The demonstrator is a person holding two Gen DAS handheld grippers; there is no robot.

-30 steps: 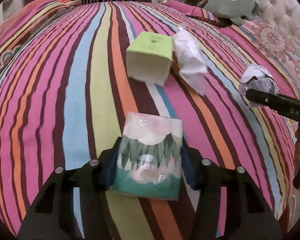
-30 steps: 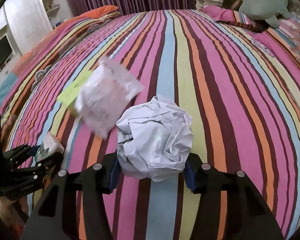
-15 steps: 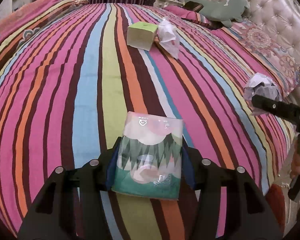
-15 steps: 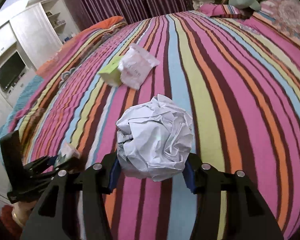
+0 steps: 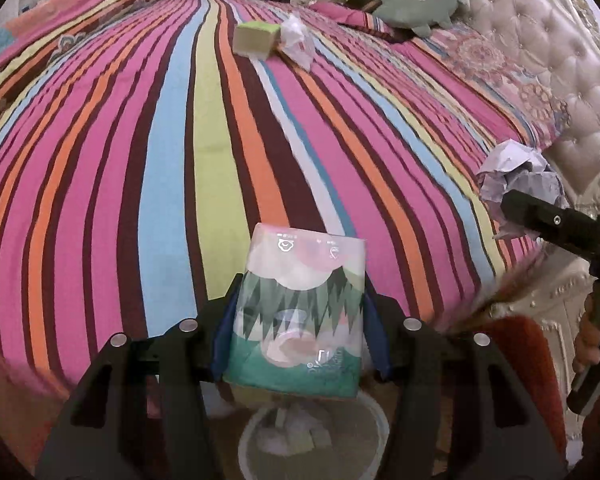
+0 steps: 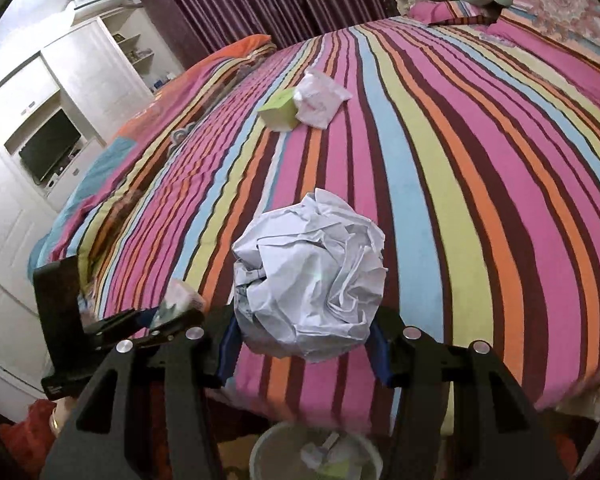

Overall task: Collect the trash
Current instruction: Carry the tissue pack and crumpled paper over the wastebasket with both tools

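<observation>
My left gripper [image 5: 298, 332] is shut on a green and pink tissue pack [image 5: 300, 316], held over the near edge of the striped bed. Just below it stands a round white bin [image 5: 374, 432] with paper scraps inside. My right gripper [image 6: 304, 336] is shut on a crumpled white paper ball [image 6: 310, 276]; the same bin [image 6: 268, 446] shows under it. Each view catches the other tool: the paper ball [image 5: 518, 176] at the right, the tissue pack [image 6: 178, 304] at the lower left. Far across the bed lie a light green box [image 5: 256, 40] and a clear plastic wrapper [image 5: 298, 42].
The striped bedspread [image 5: 180, 140] fills both views. A tufted headboard [image 5: 540, 52] and a green plush toy [image 5: 412, 4] are at the right. White cabinets with a television [image 6: 48, 148] stand left of the bed. A hand [image 5: 590, 340] grips the right tool's handle.
Both grippers have pulled back from the middle of the bed to its near edge, still holding their items. The box and wrapper now look far away, and the white bin has come into view below.
</observation>
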